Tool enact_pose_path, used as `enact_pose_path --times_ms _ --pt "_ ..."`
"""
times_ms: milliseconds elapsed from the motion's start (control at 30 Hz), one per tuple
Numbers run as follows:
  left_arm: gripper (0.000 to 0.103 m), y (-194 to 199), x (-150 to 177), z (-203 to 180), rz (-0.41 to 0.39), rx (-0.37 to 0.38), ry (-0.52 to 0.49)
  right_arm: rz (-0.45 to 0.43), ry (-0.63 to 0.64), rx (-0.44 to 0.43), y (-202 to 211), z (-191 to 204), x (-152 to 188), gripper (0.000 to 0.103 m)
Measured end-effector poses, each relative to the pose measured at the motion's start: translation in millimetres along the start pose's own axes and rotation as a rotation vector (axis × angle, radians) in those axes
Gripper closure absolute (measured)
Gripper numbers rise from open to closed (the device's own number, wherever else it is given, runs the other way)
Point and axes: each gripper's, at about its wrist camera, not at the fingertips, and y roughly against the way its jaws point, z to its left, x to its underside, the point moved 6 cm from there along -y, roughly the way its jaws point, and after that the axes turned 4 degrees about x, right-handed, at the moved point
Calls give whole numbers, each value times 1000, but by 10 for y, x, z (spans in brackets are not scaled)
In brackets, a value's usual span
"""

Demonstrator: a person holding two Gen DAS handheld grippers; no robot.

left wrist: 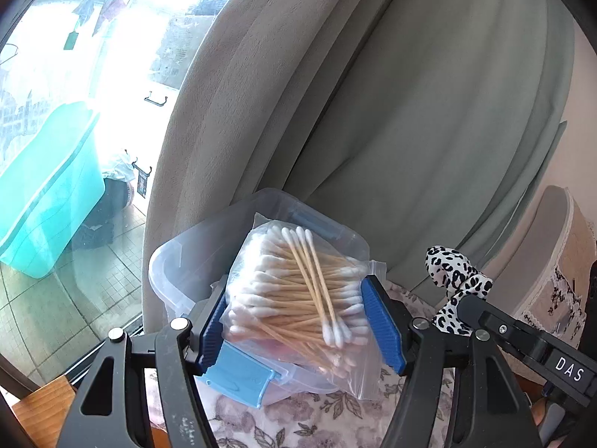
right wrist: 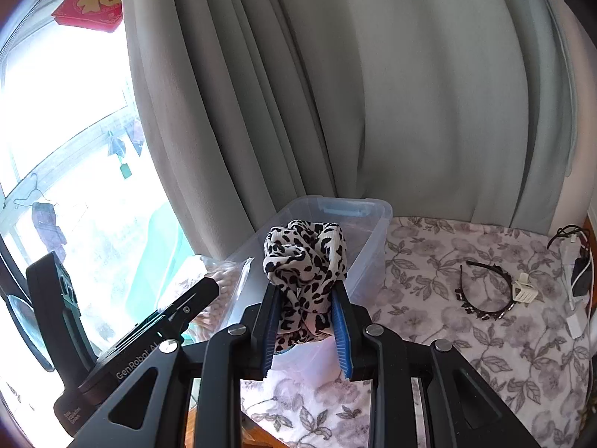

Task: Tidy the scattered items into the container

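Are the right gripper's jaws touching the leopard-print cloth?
Touching. The right wrist view shows the right gripper with both blue jaws pressed against the leopard-print cloth.

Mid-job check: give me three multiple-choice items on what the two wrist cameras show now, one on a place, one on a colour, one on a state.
1. Where does the black studded headband lie?
A. in the container
B. on the floral cloth
C. in the left gripper

2. What colour are the latches of the clear plastic container?
A. blue
B. red
C. green

3. What does the right gripper hold?
A. nothing
B. the zip bag of wooden cotton swabs
C. the leopard-print fabric scrunchie

Answers: 1 B, it lies on the cloth right of the container. 2 A, the near latch is light blue. 3 C, its blue pads clamp the scrunchie; the left gripper holds the swabs.
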Motion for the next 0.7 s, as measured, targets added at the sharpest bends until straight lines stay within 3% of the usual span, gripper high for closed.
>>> enact_pose_path --times_ms 700 --pt "33 -384 12 525 57 -51 20 161 26 -42 -704 173 171 74"
